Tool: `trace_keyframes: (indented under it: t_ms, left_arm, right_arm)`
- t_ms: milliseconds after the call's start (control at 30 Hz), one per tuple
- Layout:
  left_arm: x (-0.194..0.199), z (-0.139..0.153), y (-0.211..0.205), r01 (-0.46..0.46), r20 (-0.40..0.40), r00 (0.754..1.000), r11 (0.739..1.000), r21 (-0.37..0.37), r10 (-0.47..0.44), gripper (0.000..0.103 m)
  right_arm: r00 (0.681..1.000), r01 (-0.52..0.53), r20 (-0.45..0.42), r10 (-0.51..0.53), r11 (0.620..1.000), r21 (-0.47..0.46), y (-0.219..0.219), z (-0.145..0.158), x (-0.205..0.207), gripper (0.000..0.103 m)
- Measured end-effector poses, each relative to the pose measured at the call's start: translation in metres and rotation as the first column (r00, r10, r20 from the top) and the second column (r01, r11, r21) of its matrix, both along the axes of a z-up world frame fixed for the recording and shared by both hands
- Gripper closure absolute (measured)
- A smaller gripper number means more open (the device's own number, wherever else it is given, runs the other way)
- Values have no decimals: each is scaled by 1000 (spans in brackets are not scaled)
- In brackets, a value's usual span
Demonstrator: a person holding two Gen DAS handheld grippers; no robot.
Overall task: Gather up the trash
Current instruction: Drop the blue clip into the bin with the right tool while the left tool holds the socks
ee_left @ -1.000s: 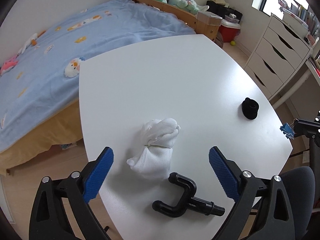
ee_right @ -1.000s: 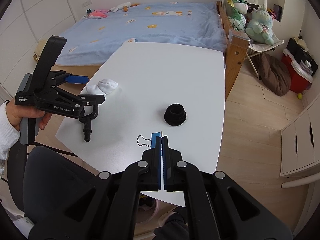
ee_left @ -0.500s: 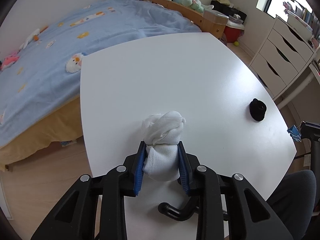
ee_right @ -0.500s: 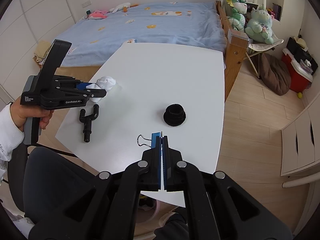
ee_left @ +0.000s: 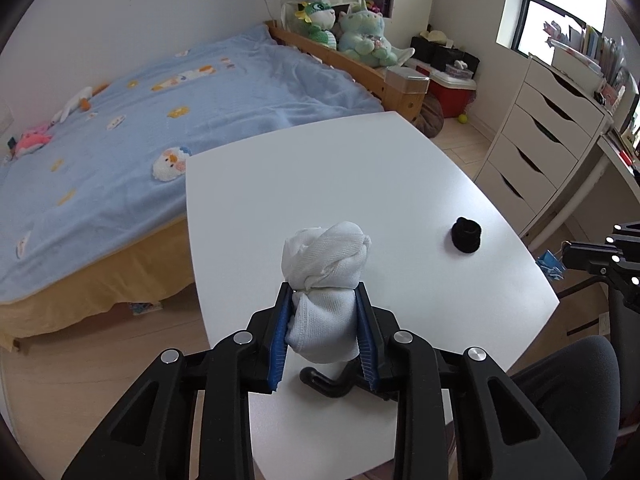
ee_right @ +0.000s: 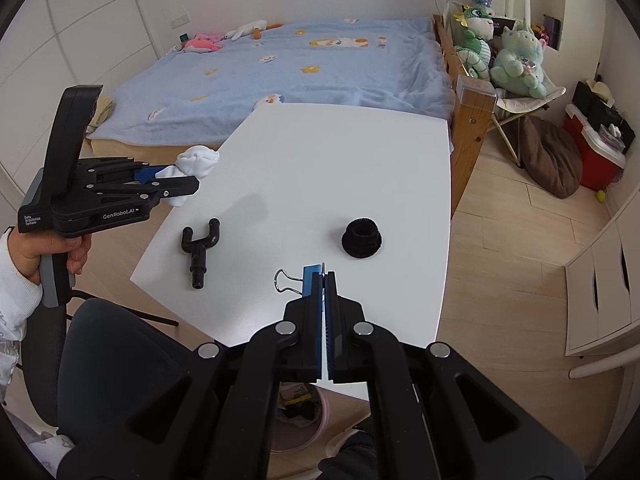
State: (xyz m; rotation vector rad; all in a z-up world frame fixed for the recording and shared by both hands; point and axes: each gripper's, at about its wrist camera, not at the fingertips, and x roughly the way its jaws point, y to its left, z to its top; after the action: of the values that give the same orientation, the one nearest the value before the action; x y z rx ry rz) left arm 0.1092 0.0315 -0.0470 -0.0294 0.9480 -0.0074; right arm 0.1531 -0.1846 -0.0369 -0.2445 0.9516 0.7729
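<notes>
My left gripper [ee_left: 323, 312] is shut on a white balled-up sock [ee_left: 325, 280] and holds it above the near left corner of the white table [ee_left: 360, 184]. The right wrist view shows the sock [ee_right: 196, 164] lifted clear of the table [ee_right: 340, 168]. My right gripper [ee_right: 323, 280] is shut on a blue binder clip [ee_right: 308, 282] over the table's near edge. A black Y-shaped plastic piece [ee_right: 198, 246] lies on the table under the left gripper. A black round cap [ee_right: 361, 237] lies mid-right; it also shows in the left wrist view [ee_left: 465, 235].
A bed with a blue blanket [ee_left: 160, 120] runs along the table's far side. A white drawer unit [ee_left: 548, 128] stands to the right. A dark office chair [ee_right: 120, 360] is at the near edge. A bin [ee_right: 300, 400] sits on the floor under my right gripper.
My left gripper closed on the white sock and lifted it off the table. The right gripper has stayed in place with the clip.
</notes>
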Motion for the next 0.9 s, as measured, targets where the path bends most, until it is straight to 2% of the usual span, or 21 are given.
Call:
trace_keyframes:
  t_ms: [567, 733, 900]
  left_arm:
    - [-93, 41, -46, 103, 116, 988, 995, -9, -101, 73]
    - [-115, 41, -58, 119, 124, 986, 992, -36, -114, 73]
    - [-136, 30, -70, 135, 100, 987, 989, -53, -129, 73]
  right_arm:
    - [996, -74, 57, 70, 995, 72, -14, 35, -72, 102]
    - [994, -97, 57, 92, 991, 89, -19, 39, -94, 102]
    - [993, -114, 23, 112, 989, 95, -23, 31, -115, 102]
